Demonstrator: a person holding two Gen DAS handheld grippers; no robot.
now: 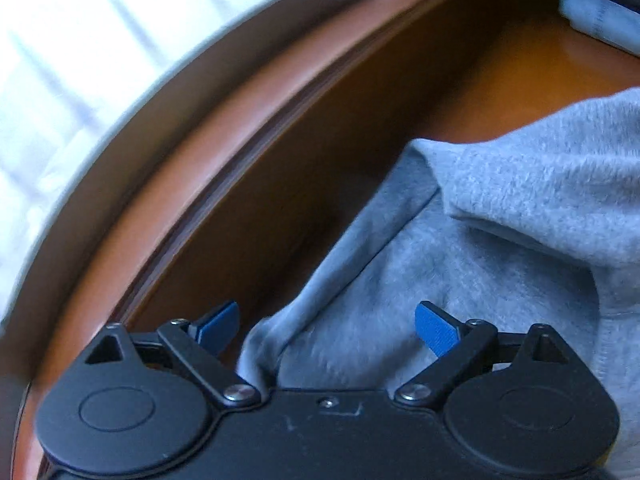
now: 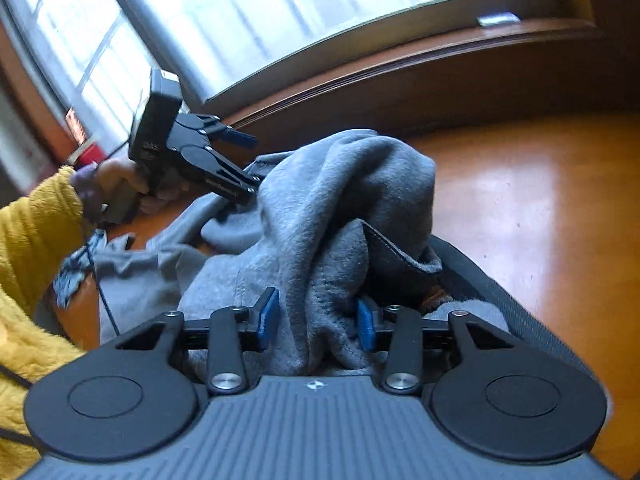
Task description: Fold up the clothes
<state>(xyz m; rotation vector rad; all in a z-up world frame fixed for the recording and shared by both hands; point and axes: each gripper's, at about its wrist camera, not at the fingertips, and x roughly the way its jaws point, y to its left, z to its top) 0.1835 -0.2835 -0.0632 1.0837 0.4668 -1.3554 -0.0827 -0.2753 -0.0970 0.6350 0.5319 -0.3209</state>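
Right wrist view showed the right gripper (image 2: 318,316) with jaws parted around a bunched grey fleece garment (image 2: 320,208) on the orange wooden table (image 2: 540,200), seemingly releasing it, while the left gripper (image 1: 328,328), spread wide, hovered at the cloth's far-left edge.

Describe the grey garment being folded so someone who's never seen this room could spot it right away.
Below the window lies a glossy orange-brown wooden surface. On it sits the grey fleece garment, bunched into a soft heap, the only fuzzy grey thing there, unlike the person's yellow sleeve.
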